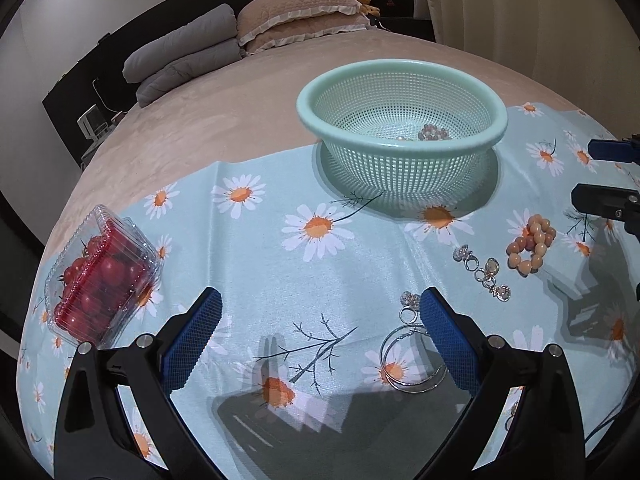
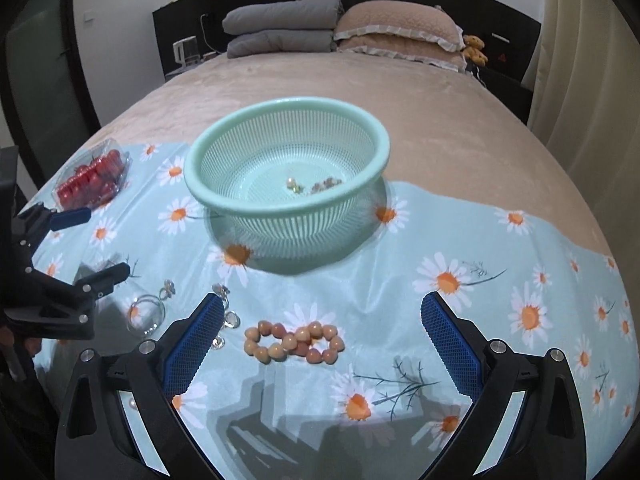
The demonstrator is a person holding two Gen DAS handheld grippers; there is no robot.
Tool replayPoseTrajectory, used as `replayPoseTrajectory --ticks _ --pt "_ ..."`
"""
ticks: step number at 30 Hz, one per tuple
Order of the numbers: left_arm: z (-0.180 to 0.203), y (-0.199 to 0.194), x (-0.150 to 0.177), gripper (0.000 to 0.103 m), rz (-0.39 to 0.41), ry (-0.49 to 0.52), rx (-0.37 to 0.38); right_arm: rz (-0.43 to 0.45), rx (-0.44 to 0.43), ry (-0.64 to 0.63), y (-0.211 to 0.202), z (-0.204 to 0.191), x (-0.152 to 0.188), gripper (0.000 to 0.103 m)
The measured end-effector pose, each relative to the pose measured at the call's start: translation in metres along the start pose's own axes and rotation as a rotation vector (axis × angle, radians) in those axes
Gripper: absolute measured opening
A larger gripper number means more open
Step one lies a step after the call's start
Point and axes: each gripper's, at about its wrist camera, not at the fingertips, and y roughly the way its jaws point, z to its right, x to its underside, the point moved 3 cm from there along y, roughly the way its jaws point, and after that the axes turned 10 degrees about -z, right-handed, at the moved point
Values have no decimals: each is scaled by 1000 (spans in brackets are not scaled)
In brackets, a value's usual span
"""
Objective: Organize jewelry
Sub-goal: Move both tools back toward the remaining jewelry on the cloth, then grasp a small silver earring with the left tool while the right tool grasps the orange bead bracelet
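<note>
A mint green perforated basket [image 1: 400, 80] [image 2: 200, 148] stands on a daisy-print cloth and holds a small bead bracelet [image 1: 434, 134] and a pearl piece [image 2: 292, 184]. On the cloth lie a peach bead bracelet [image 1: 530, 246] [image 2: 294, 342], a row of crystal rings [image 1: 482, 272] [image 2: 230, 318], a ring with a stone [image 1: 410, 304] and silver hoop earrings [image 1: 412, 360] [image 2: 146, 314]. My left gripper [image 1: 320, 312] is open and empty, its right finger beside the hoops. My right gripper [image 2: 320, 316] is open and empty, with the peach bracelet between its fingers.
A clear box of cherry tomatoes [image 1: 100, 276] [image 2: 90, 180] sits at the cloth's left edge. The cloth [image 1: 260, 280] lies on a beige bed with grey blankets [image 2: 280, 28] and pillows [image 2: 400, 32] at the headboard.
</note>
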Motion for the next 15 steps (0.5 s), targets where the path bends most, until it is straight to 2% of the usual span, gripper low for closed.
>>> replayPoseTrajectory --ticks 7,13,15 --pt "14 22 3 96 -36 33 55 -59 -11 1 28 0 13 95" --pt "24 39 -1 80 -72 50 100 -102 4 8 49 2 22 95" --pt "26 45 1 68 -94 54 131 -117 4 13 56 2 25 94"
